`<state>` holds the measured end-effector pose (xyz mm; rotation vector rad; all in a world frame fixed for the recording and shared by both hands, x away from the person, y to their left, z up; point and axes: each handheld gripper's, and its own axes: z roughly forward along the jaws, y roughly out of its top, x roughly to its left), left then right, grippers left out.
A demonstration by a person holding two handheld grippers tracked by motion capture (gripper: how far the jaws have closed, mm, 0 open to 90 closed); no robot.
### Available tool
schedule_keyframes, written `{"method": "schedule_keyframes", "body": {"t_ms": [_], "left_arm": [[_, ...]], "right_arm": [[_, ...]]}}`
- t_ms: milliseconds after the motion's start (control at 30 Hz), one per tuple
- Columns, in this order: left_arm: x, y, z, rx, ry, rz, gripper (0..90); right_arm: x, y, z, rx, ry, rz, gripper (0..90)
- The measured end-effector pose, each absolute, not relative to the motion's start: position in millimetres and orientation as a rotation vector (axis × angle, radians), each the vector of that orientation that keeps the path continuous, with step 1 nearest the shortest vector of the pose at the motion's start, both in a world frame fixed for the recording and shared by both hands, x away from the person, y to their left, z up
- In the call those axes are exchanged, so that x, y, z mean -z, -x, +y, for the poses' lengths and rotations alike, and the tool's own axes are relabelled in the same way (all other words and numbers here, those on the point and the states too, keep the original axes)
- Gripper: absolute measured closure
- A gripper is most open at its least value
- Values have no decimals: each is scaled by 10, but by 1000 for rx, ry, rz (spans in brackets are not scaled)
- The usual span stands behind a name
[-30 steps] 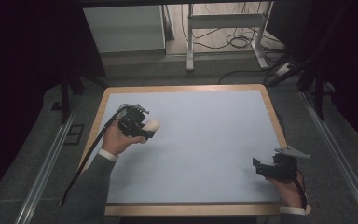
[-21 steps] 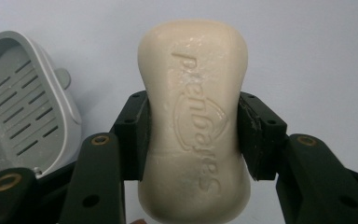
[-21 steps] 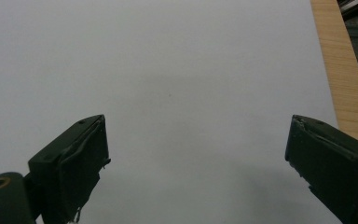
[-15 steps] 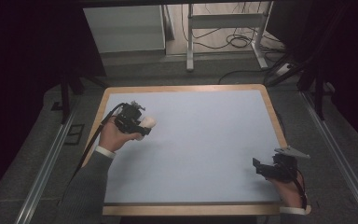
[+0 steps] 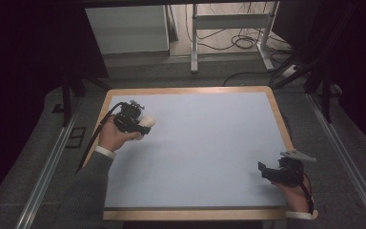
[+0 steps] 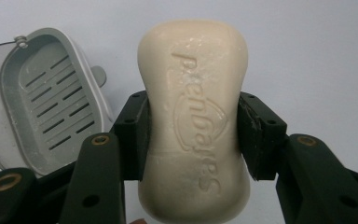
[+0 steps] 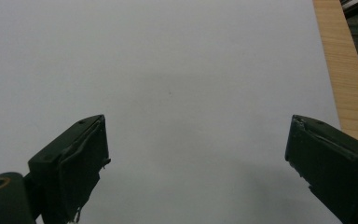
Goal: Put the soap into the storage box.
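at the near right corner of the worktop (image 5: 205, 157), the person's right hand (image 5: 296, 196) rests by the front edge with the right gripper (image 5: 269, 172) pointing left across the pale blue surface; a grey three-cornered plate sits on top of it. in the right gripper view its fingers (image 7: 74, 158) are spread wide apart with nothing between them, bare blue surface beneath and a strip of the wooden border (image 7: 342, 70) at the right

farther back on the left side, the person's left hand (image 5: 114, 137), in a grey sleeve (image 5: 83, 191), holds the left gripper (image 5: 140, 125) near the left edge, its cable looping off toward the wooden rim. its fingers (image 6: 130, 135) are clenched on a cream bar of soap (image 6: 195, 121), one pad pressed against each long side at the bar's narrowed waist. the bar stands lengthwise along the fingers, its stamped face with raised lettering turned toward the camera, and its far end reaches well past the fingertips. in the high view the soap (image 5: 147, 121) shows as a pale lump at the gripper's tip, over the worktop's left rear part; whether it touches the surface i cannot tell

just beyond the soap, to its left in the left gripper view, a grey soap dish (image 6: 46, 102) with a slotted draining floor lies open on the blue surface, a clear lid edge showing around its outer side

past the worktop's far edge is grey floor with a white cabinet (image 5: 126, 31), a metal frame leg (image 5: 194, 40) and loose cables (image 5: 240, 43)
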<state>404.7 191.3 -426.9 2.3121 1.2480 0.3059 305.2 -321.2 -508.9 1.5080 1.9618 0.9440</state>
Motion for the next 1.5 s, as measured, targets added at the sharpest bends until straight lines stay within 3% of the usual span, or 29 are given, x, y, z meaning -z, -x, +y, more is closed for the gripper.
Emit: {"method": "schedule_keyframes", "body": {"t_ms": [1500], "left_arm": [[4395,-4473,2300,-286,-2235,1449,499]], "right_arm": [[5103,-3059,-3221,-935,-1511,1971,56]]}}
